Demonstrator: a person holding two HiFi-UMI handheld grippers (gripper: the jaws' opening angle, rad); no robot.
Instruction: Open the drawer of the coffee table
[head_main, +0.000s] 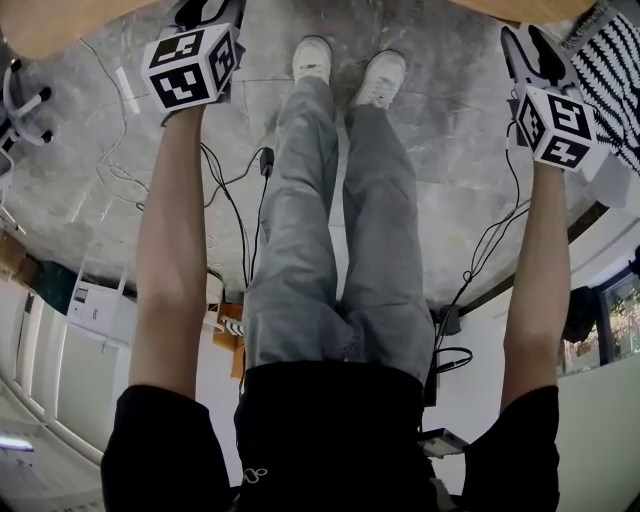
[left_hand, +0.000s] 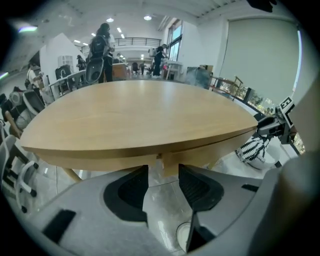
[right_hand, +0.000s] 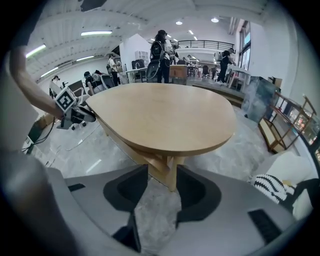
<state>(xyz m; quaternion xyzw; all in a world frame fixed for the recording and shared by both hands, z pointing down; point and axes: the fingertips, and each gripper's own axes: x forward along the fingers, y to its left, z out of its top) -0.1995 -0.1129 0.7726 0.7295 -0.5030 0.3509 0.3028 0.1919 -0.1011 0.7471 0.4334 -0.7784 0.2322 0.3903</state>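
Plainly, the left gripper (left_hand: 163, 172) stands with its jaws spread wide and nothing between the pads but pale floor (left_hand: 160, 210). Just ahead of it and a little above runs the wooden band (left_hand: 210, 150) under the top of the coffee table (left_hand: 140, 115). A small vertical seam (left_hand: 160, 159) in that band lines up with the gap between the jaws. The drawer itself is not clearly outlined; I judge that its front lies in this band and that the seam marks one end of it. No handle shows.

The right gripper (right_hand: 162, 172) is likewise spread and empty, and it hangs farther back from the table. Only the distant leg (right_hand: 170, 172) shows through its gap.

To do this step well, the left gripper should go forward and slightly up until the pads straddle the lower lip of the band beside the seam. It should close only once the wood sits deep between the pads, since a shallow pinch could slip off the smooth edge. The pull should then run straight back, level with the top, without twisting. The right gripper can stay clear of the drawer's path.
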